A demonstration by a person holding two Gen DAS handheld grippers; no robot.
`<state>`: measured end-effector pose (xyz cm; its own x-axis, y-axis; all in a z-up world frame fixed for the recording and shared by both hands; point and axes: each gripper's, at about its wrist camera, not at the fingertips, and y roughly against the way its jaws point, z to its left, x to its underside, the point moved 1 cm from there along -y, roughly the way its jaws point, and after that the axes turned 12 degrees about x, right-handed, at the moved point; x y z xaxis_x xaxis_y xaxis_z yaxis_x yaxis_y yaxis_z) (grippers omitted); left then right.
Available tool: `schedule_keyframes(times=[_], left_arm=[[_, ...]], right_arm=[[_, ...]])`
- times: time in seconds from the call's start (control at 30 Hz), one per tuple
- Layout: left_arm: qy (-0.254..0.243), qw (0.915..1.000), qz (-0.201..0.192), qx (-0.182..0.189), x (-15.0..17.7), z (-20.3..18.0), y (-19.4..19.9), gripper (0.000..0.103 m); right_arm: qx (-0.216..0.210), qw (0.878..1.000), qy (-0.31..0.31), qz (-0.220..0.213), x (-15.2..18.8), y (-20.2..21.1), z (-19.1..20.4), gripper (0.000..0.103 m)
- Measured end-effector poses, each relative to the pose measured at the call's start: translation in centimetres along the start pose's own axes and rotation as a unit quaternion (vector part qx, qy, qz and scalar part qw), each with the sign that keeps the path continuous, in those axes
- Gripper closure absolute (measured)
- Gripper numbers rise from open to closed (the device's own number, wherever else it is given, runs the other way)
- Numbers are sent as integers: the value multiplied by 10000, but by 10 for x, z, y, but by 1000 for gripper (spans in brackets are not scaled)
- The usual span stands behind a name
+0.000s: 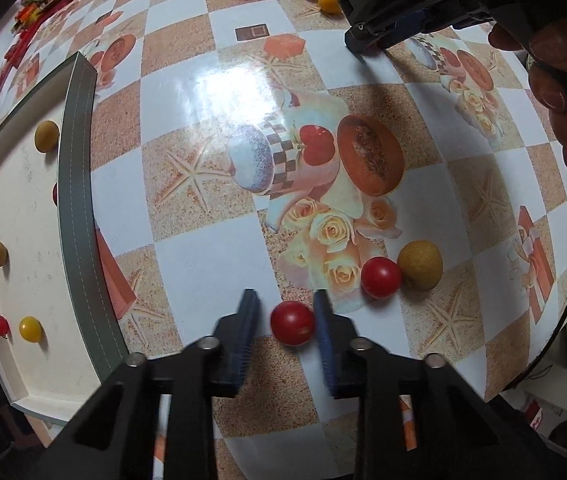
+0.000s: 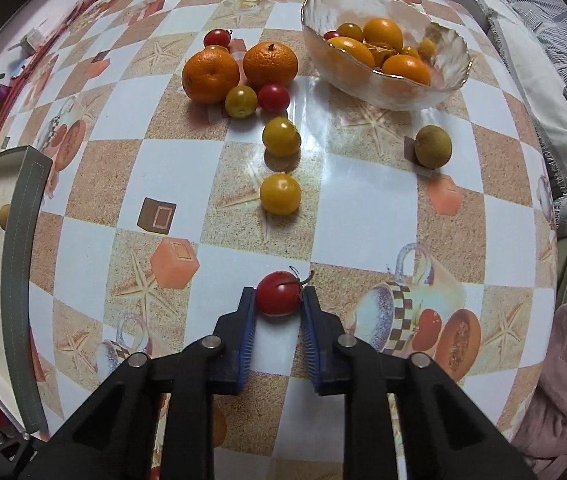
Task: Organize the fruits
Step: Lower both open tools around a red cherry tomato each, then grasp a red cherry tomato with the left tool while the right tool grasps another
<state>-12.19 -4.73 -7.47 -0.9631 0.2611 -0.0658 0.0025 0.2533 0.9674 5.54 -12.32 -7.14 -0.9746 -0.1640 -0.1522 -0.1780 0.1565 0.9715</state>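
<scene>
In the left wrist view, my left gripper [image 1: 285,300] is open around a red cherry tomato [image 1: 292,322] that rests on the table; the right pad touches it and a gap shows on the left. Another red tomato [image 1: 380,277] and a brown longan [image 1: 419,265] lie just right of it. In the right wrist view, my right gripper [image 2: 278,294] is shut on a stemmed red tomato [image 2: 278,293]. The right gripper also shows in the left wrist view [image 1: 387,20] at the top right.
A shallow white tray [image 1: 77,184] with small fruits stands on the left, also seen in the right wrist view [image 2: 23,264]. Two oranges [image 2: 211,74], yellow tomatoes [image 2: 280,193], a longan [image 2: 433,146] and a glass bowl [image 2: 449,84] of fruit sit further on.
</scene>
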Motion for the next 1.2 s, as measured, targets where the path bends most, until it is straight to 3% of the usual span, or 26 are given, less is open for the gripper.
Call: schedule_keyframes(times=[0.13,0.27,0.67,0.9,1.2], left_arm=[[275,9986,88,446,0,9,6,81],[638,9942,98,863,0,29,16,81],[587,9941,-85,908,-1,50,44,81],[520,9947,-332,826,-9,58,62,81],[887,9906,-724,749,-7,93,88,81]], right_arm=[[-254,9996,-96,-27,-5,8,-15,79],[-492,9985,-243,-32,14,20,-37,79],[-900,9944,-532,142,86,39,-44,79],[-907,9942,-547,159,97,54,-42,79],[-949,9950,-321,62,86,74,-17,79]])
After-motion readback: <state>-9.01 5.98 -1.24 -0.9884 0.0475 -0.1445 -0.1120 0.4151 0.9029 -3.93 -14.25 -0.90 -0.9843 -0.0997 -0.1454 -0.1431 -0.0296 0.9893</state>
